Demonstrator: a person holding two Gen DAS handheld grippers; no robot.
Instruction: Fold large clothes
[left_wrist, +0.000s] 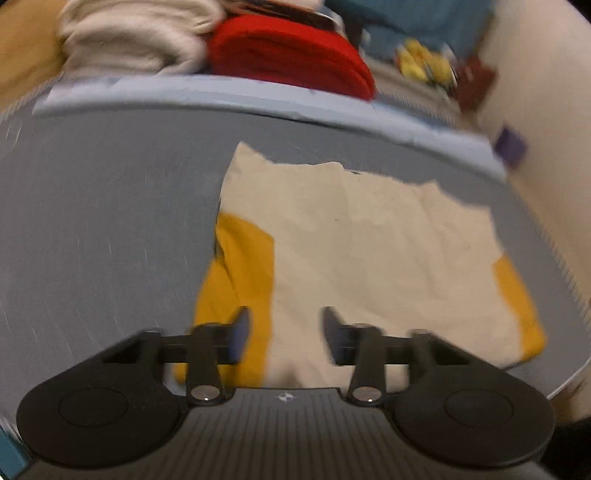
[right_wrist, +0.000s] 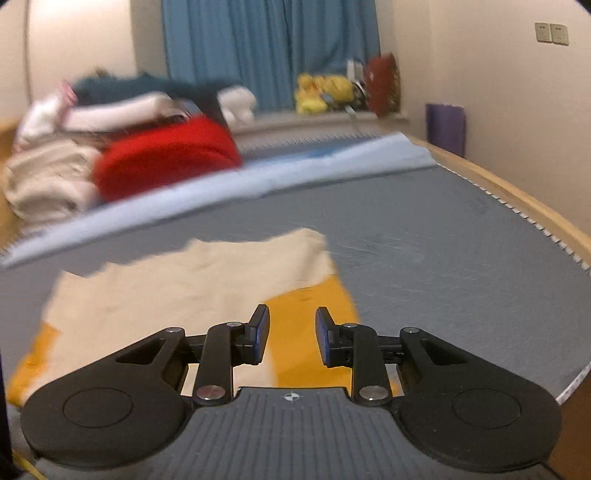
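Observation:
A cream garment (left_wrist: 362, 236) with mustard-yellow sleeves lies folded into a rough rectangle on the grey bed surface (left_wrist: 110, 221). In the left wrist view my left gripper (left_wrist: 286, 334) hovers above its near edge, over the seam between a yellow sleeve (left_wrist: 236, 280) and the cream body. Its jaws stand apart with nothing between them. In the right wrist view the same garment (right_wrist: 184, 284) lies ahead and to the left. My right gripper (right_wrist: 291, 334) hangs open over the yellow sleeve (right_wrist: 317, 306) at the garment's right side and holds nothing.
At the back lies a pile of folded clothes, red (right_wrist: 166, 158) and off-white (right_wrist: 48, 184), behind a light blue sheet (right_wrist: 258, 177). Beyond are a blue curtain (right_wrist: 269, 48), yellow plush toys (right_wrist: 321, 92) and a purple object (right_wrist: 445, 125). A wooden bed rail (right_wrist: 517, 195) borders the right side.

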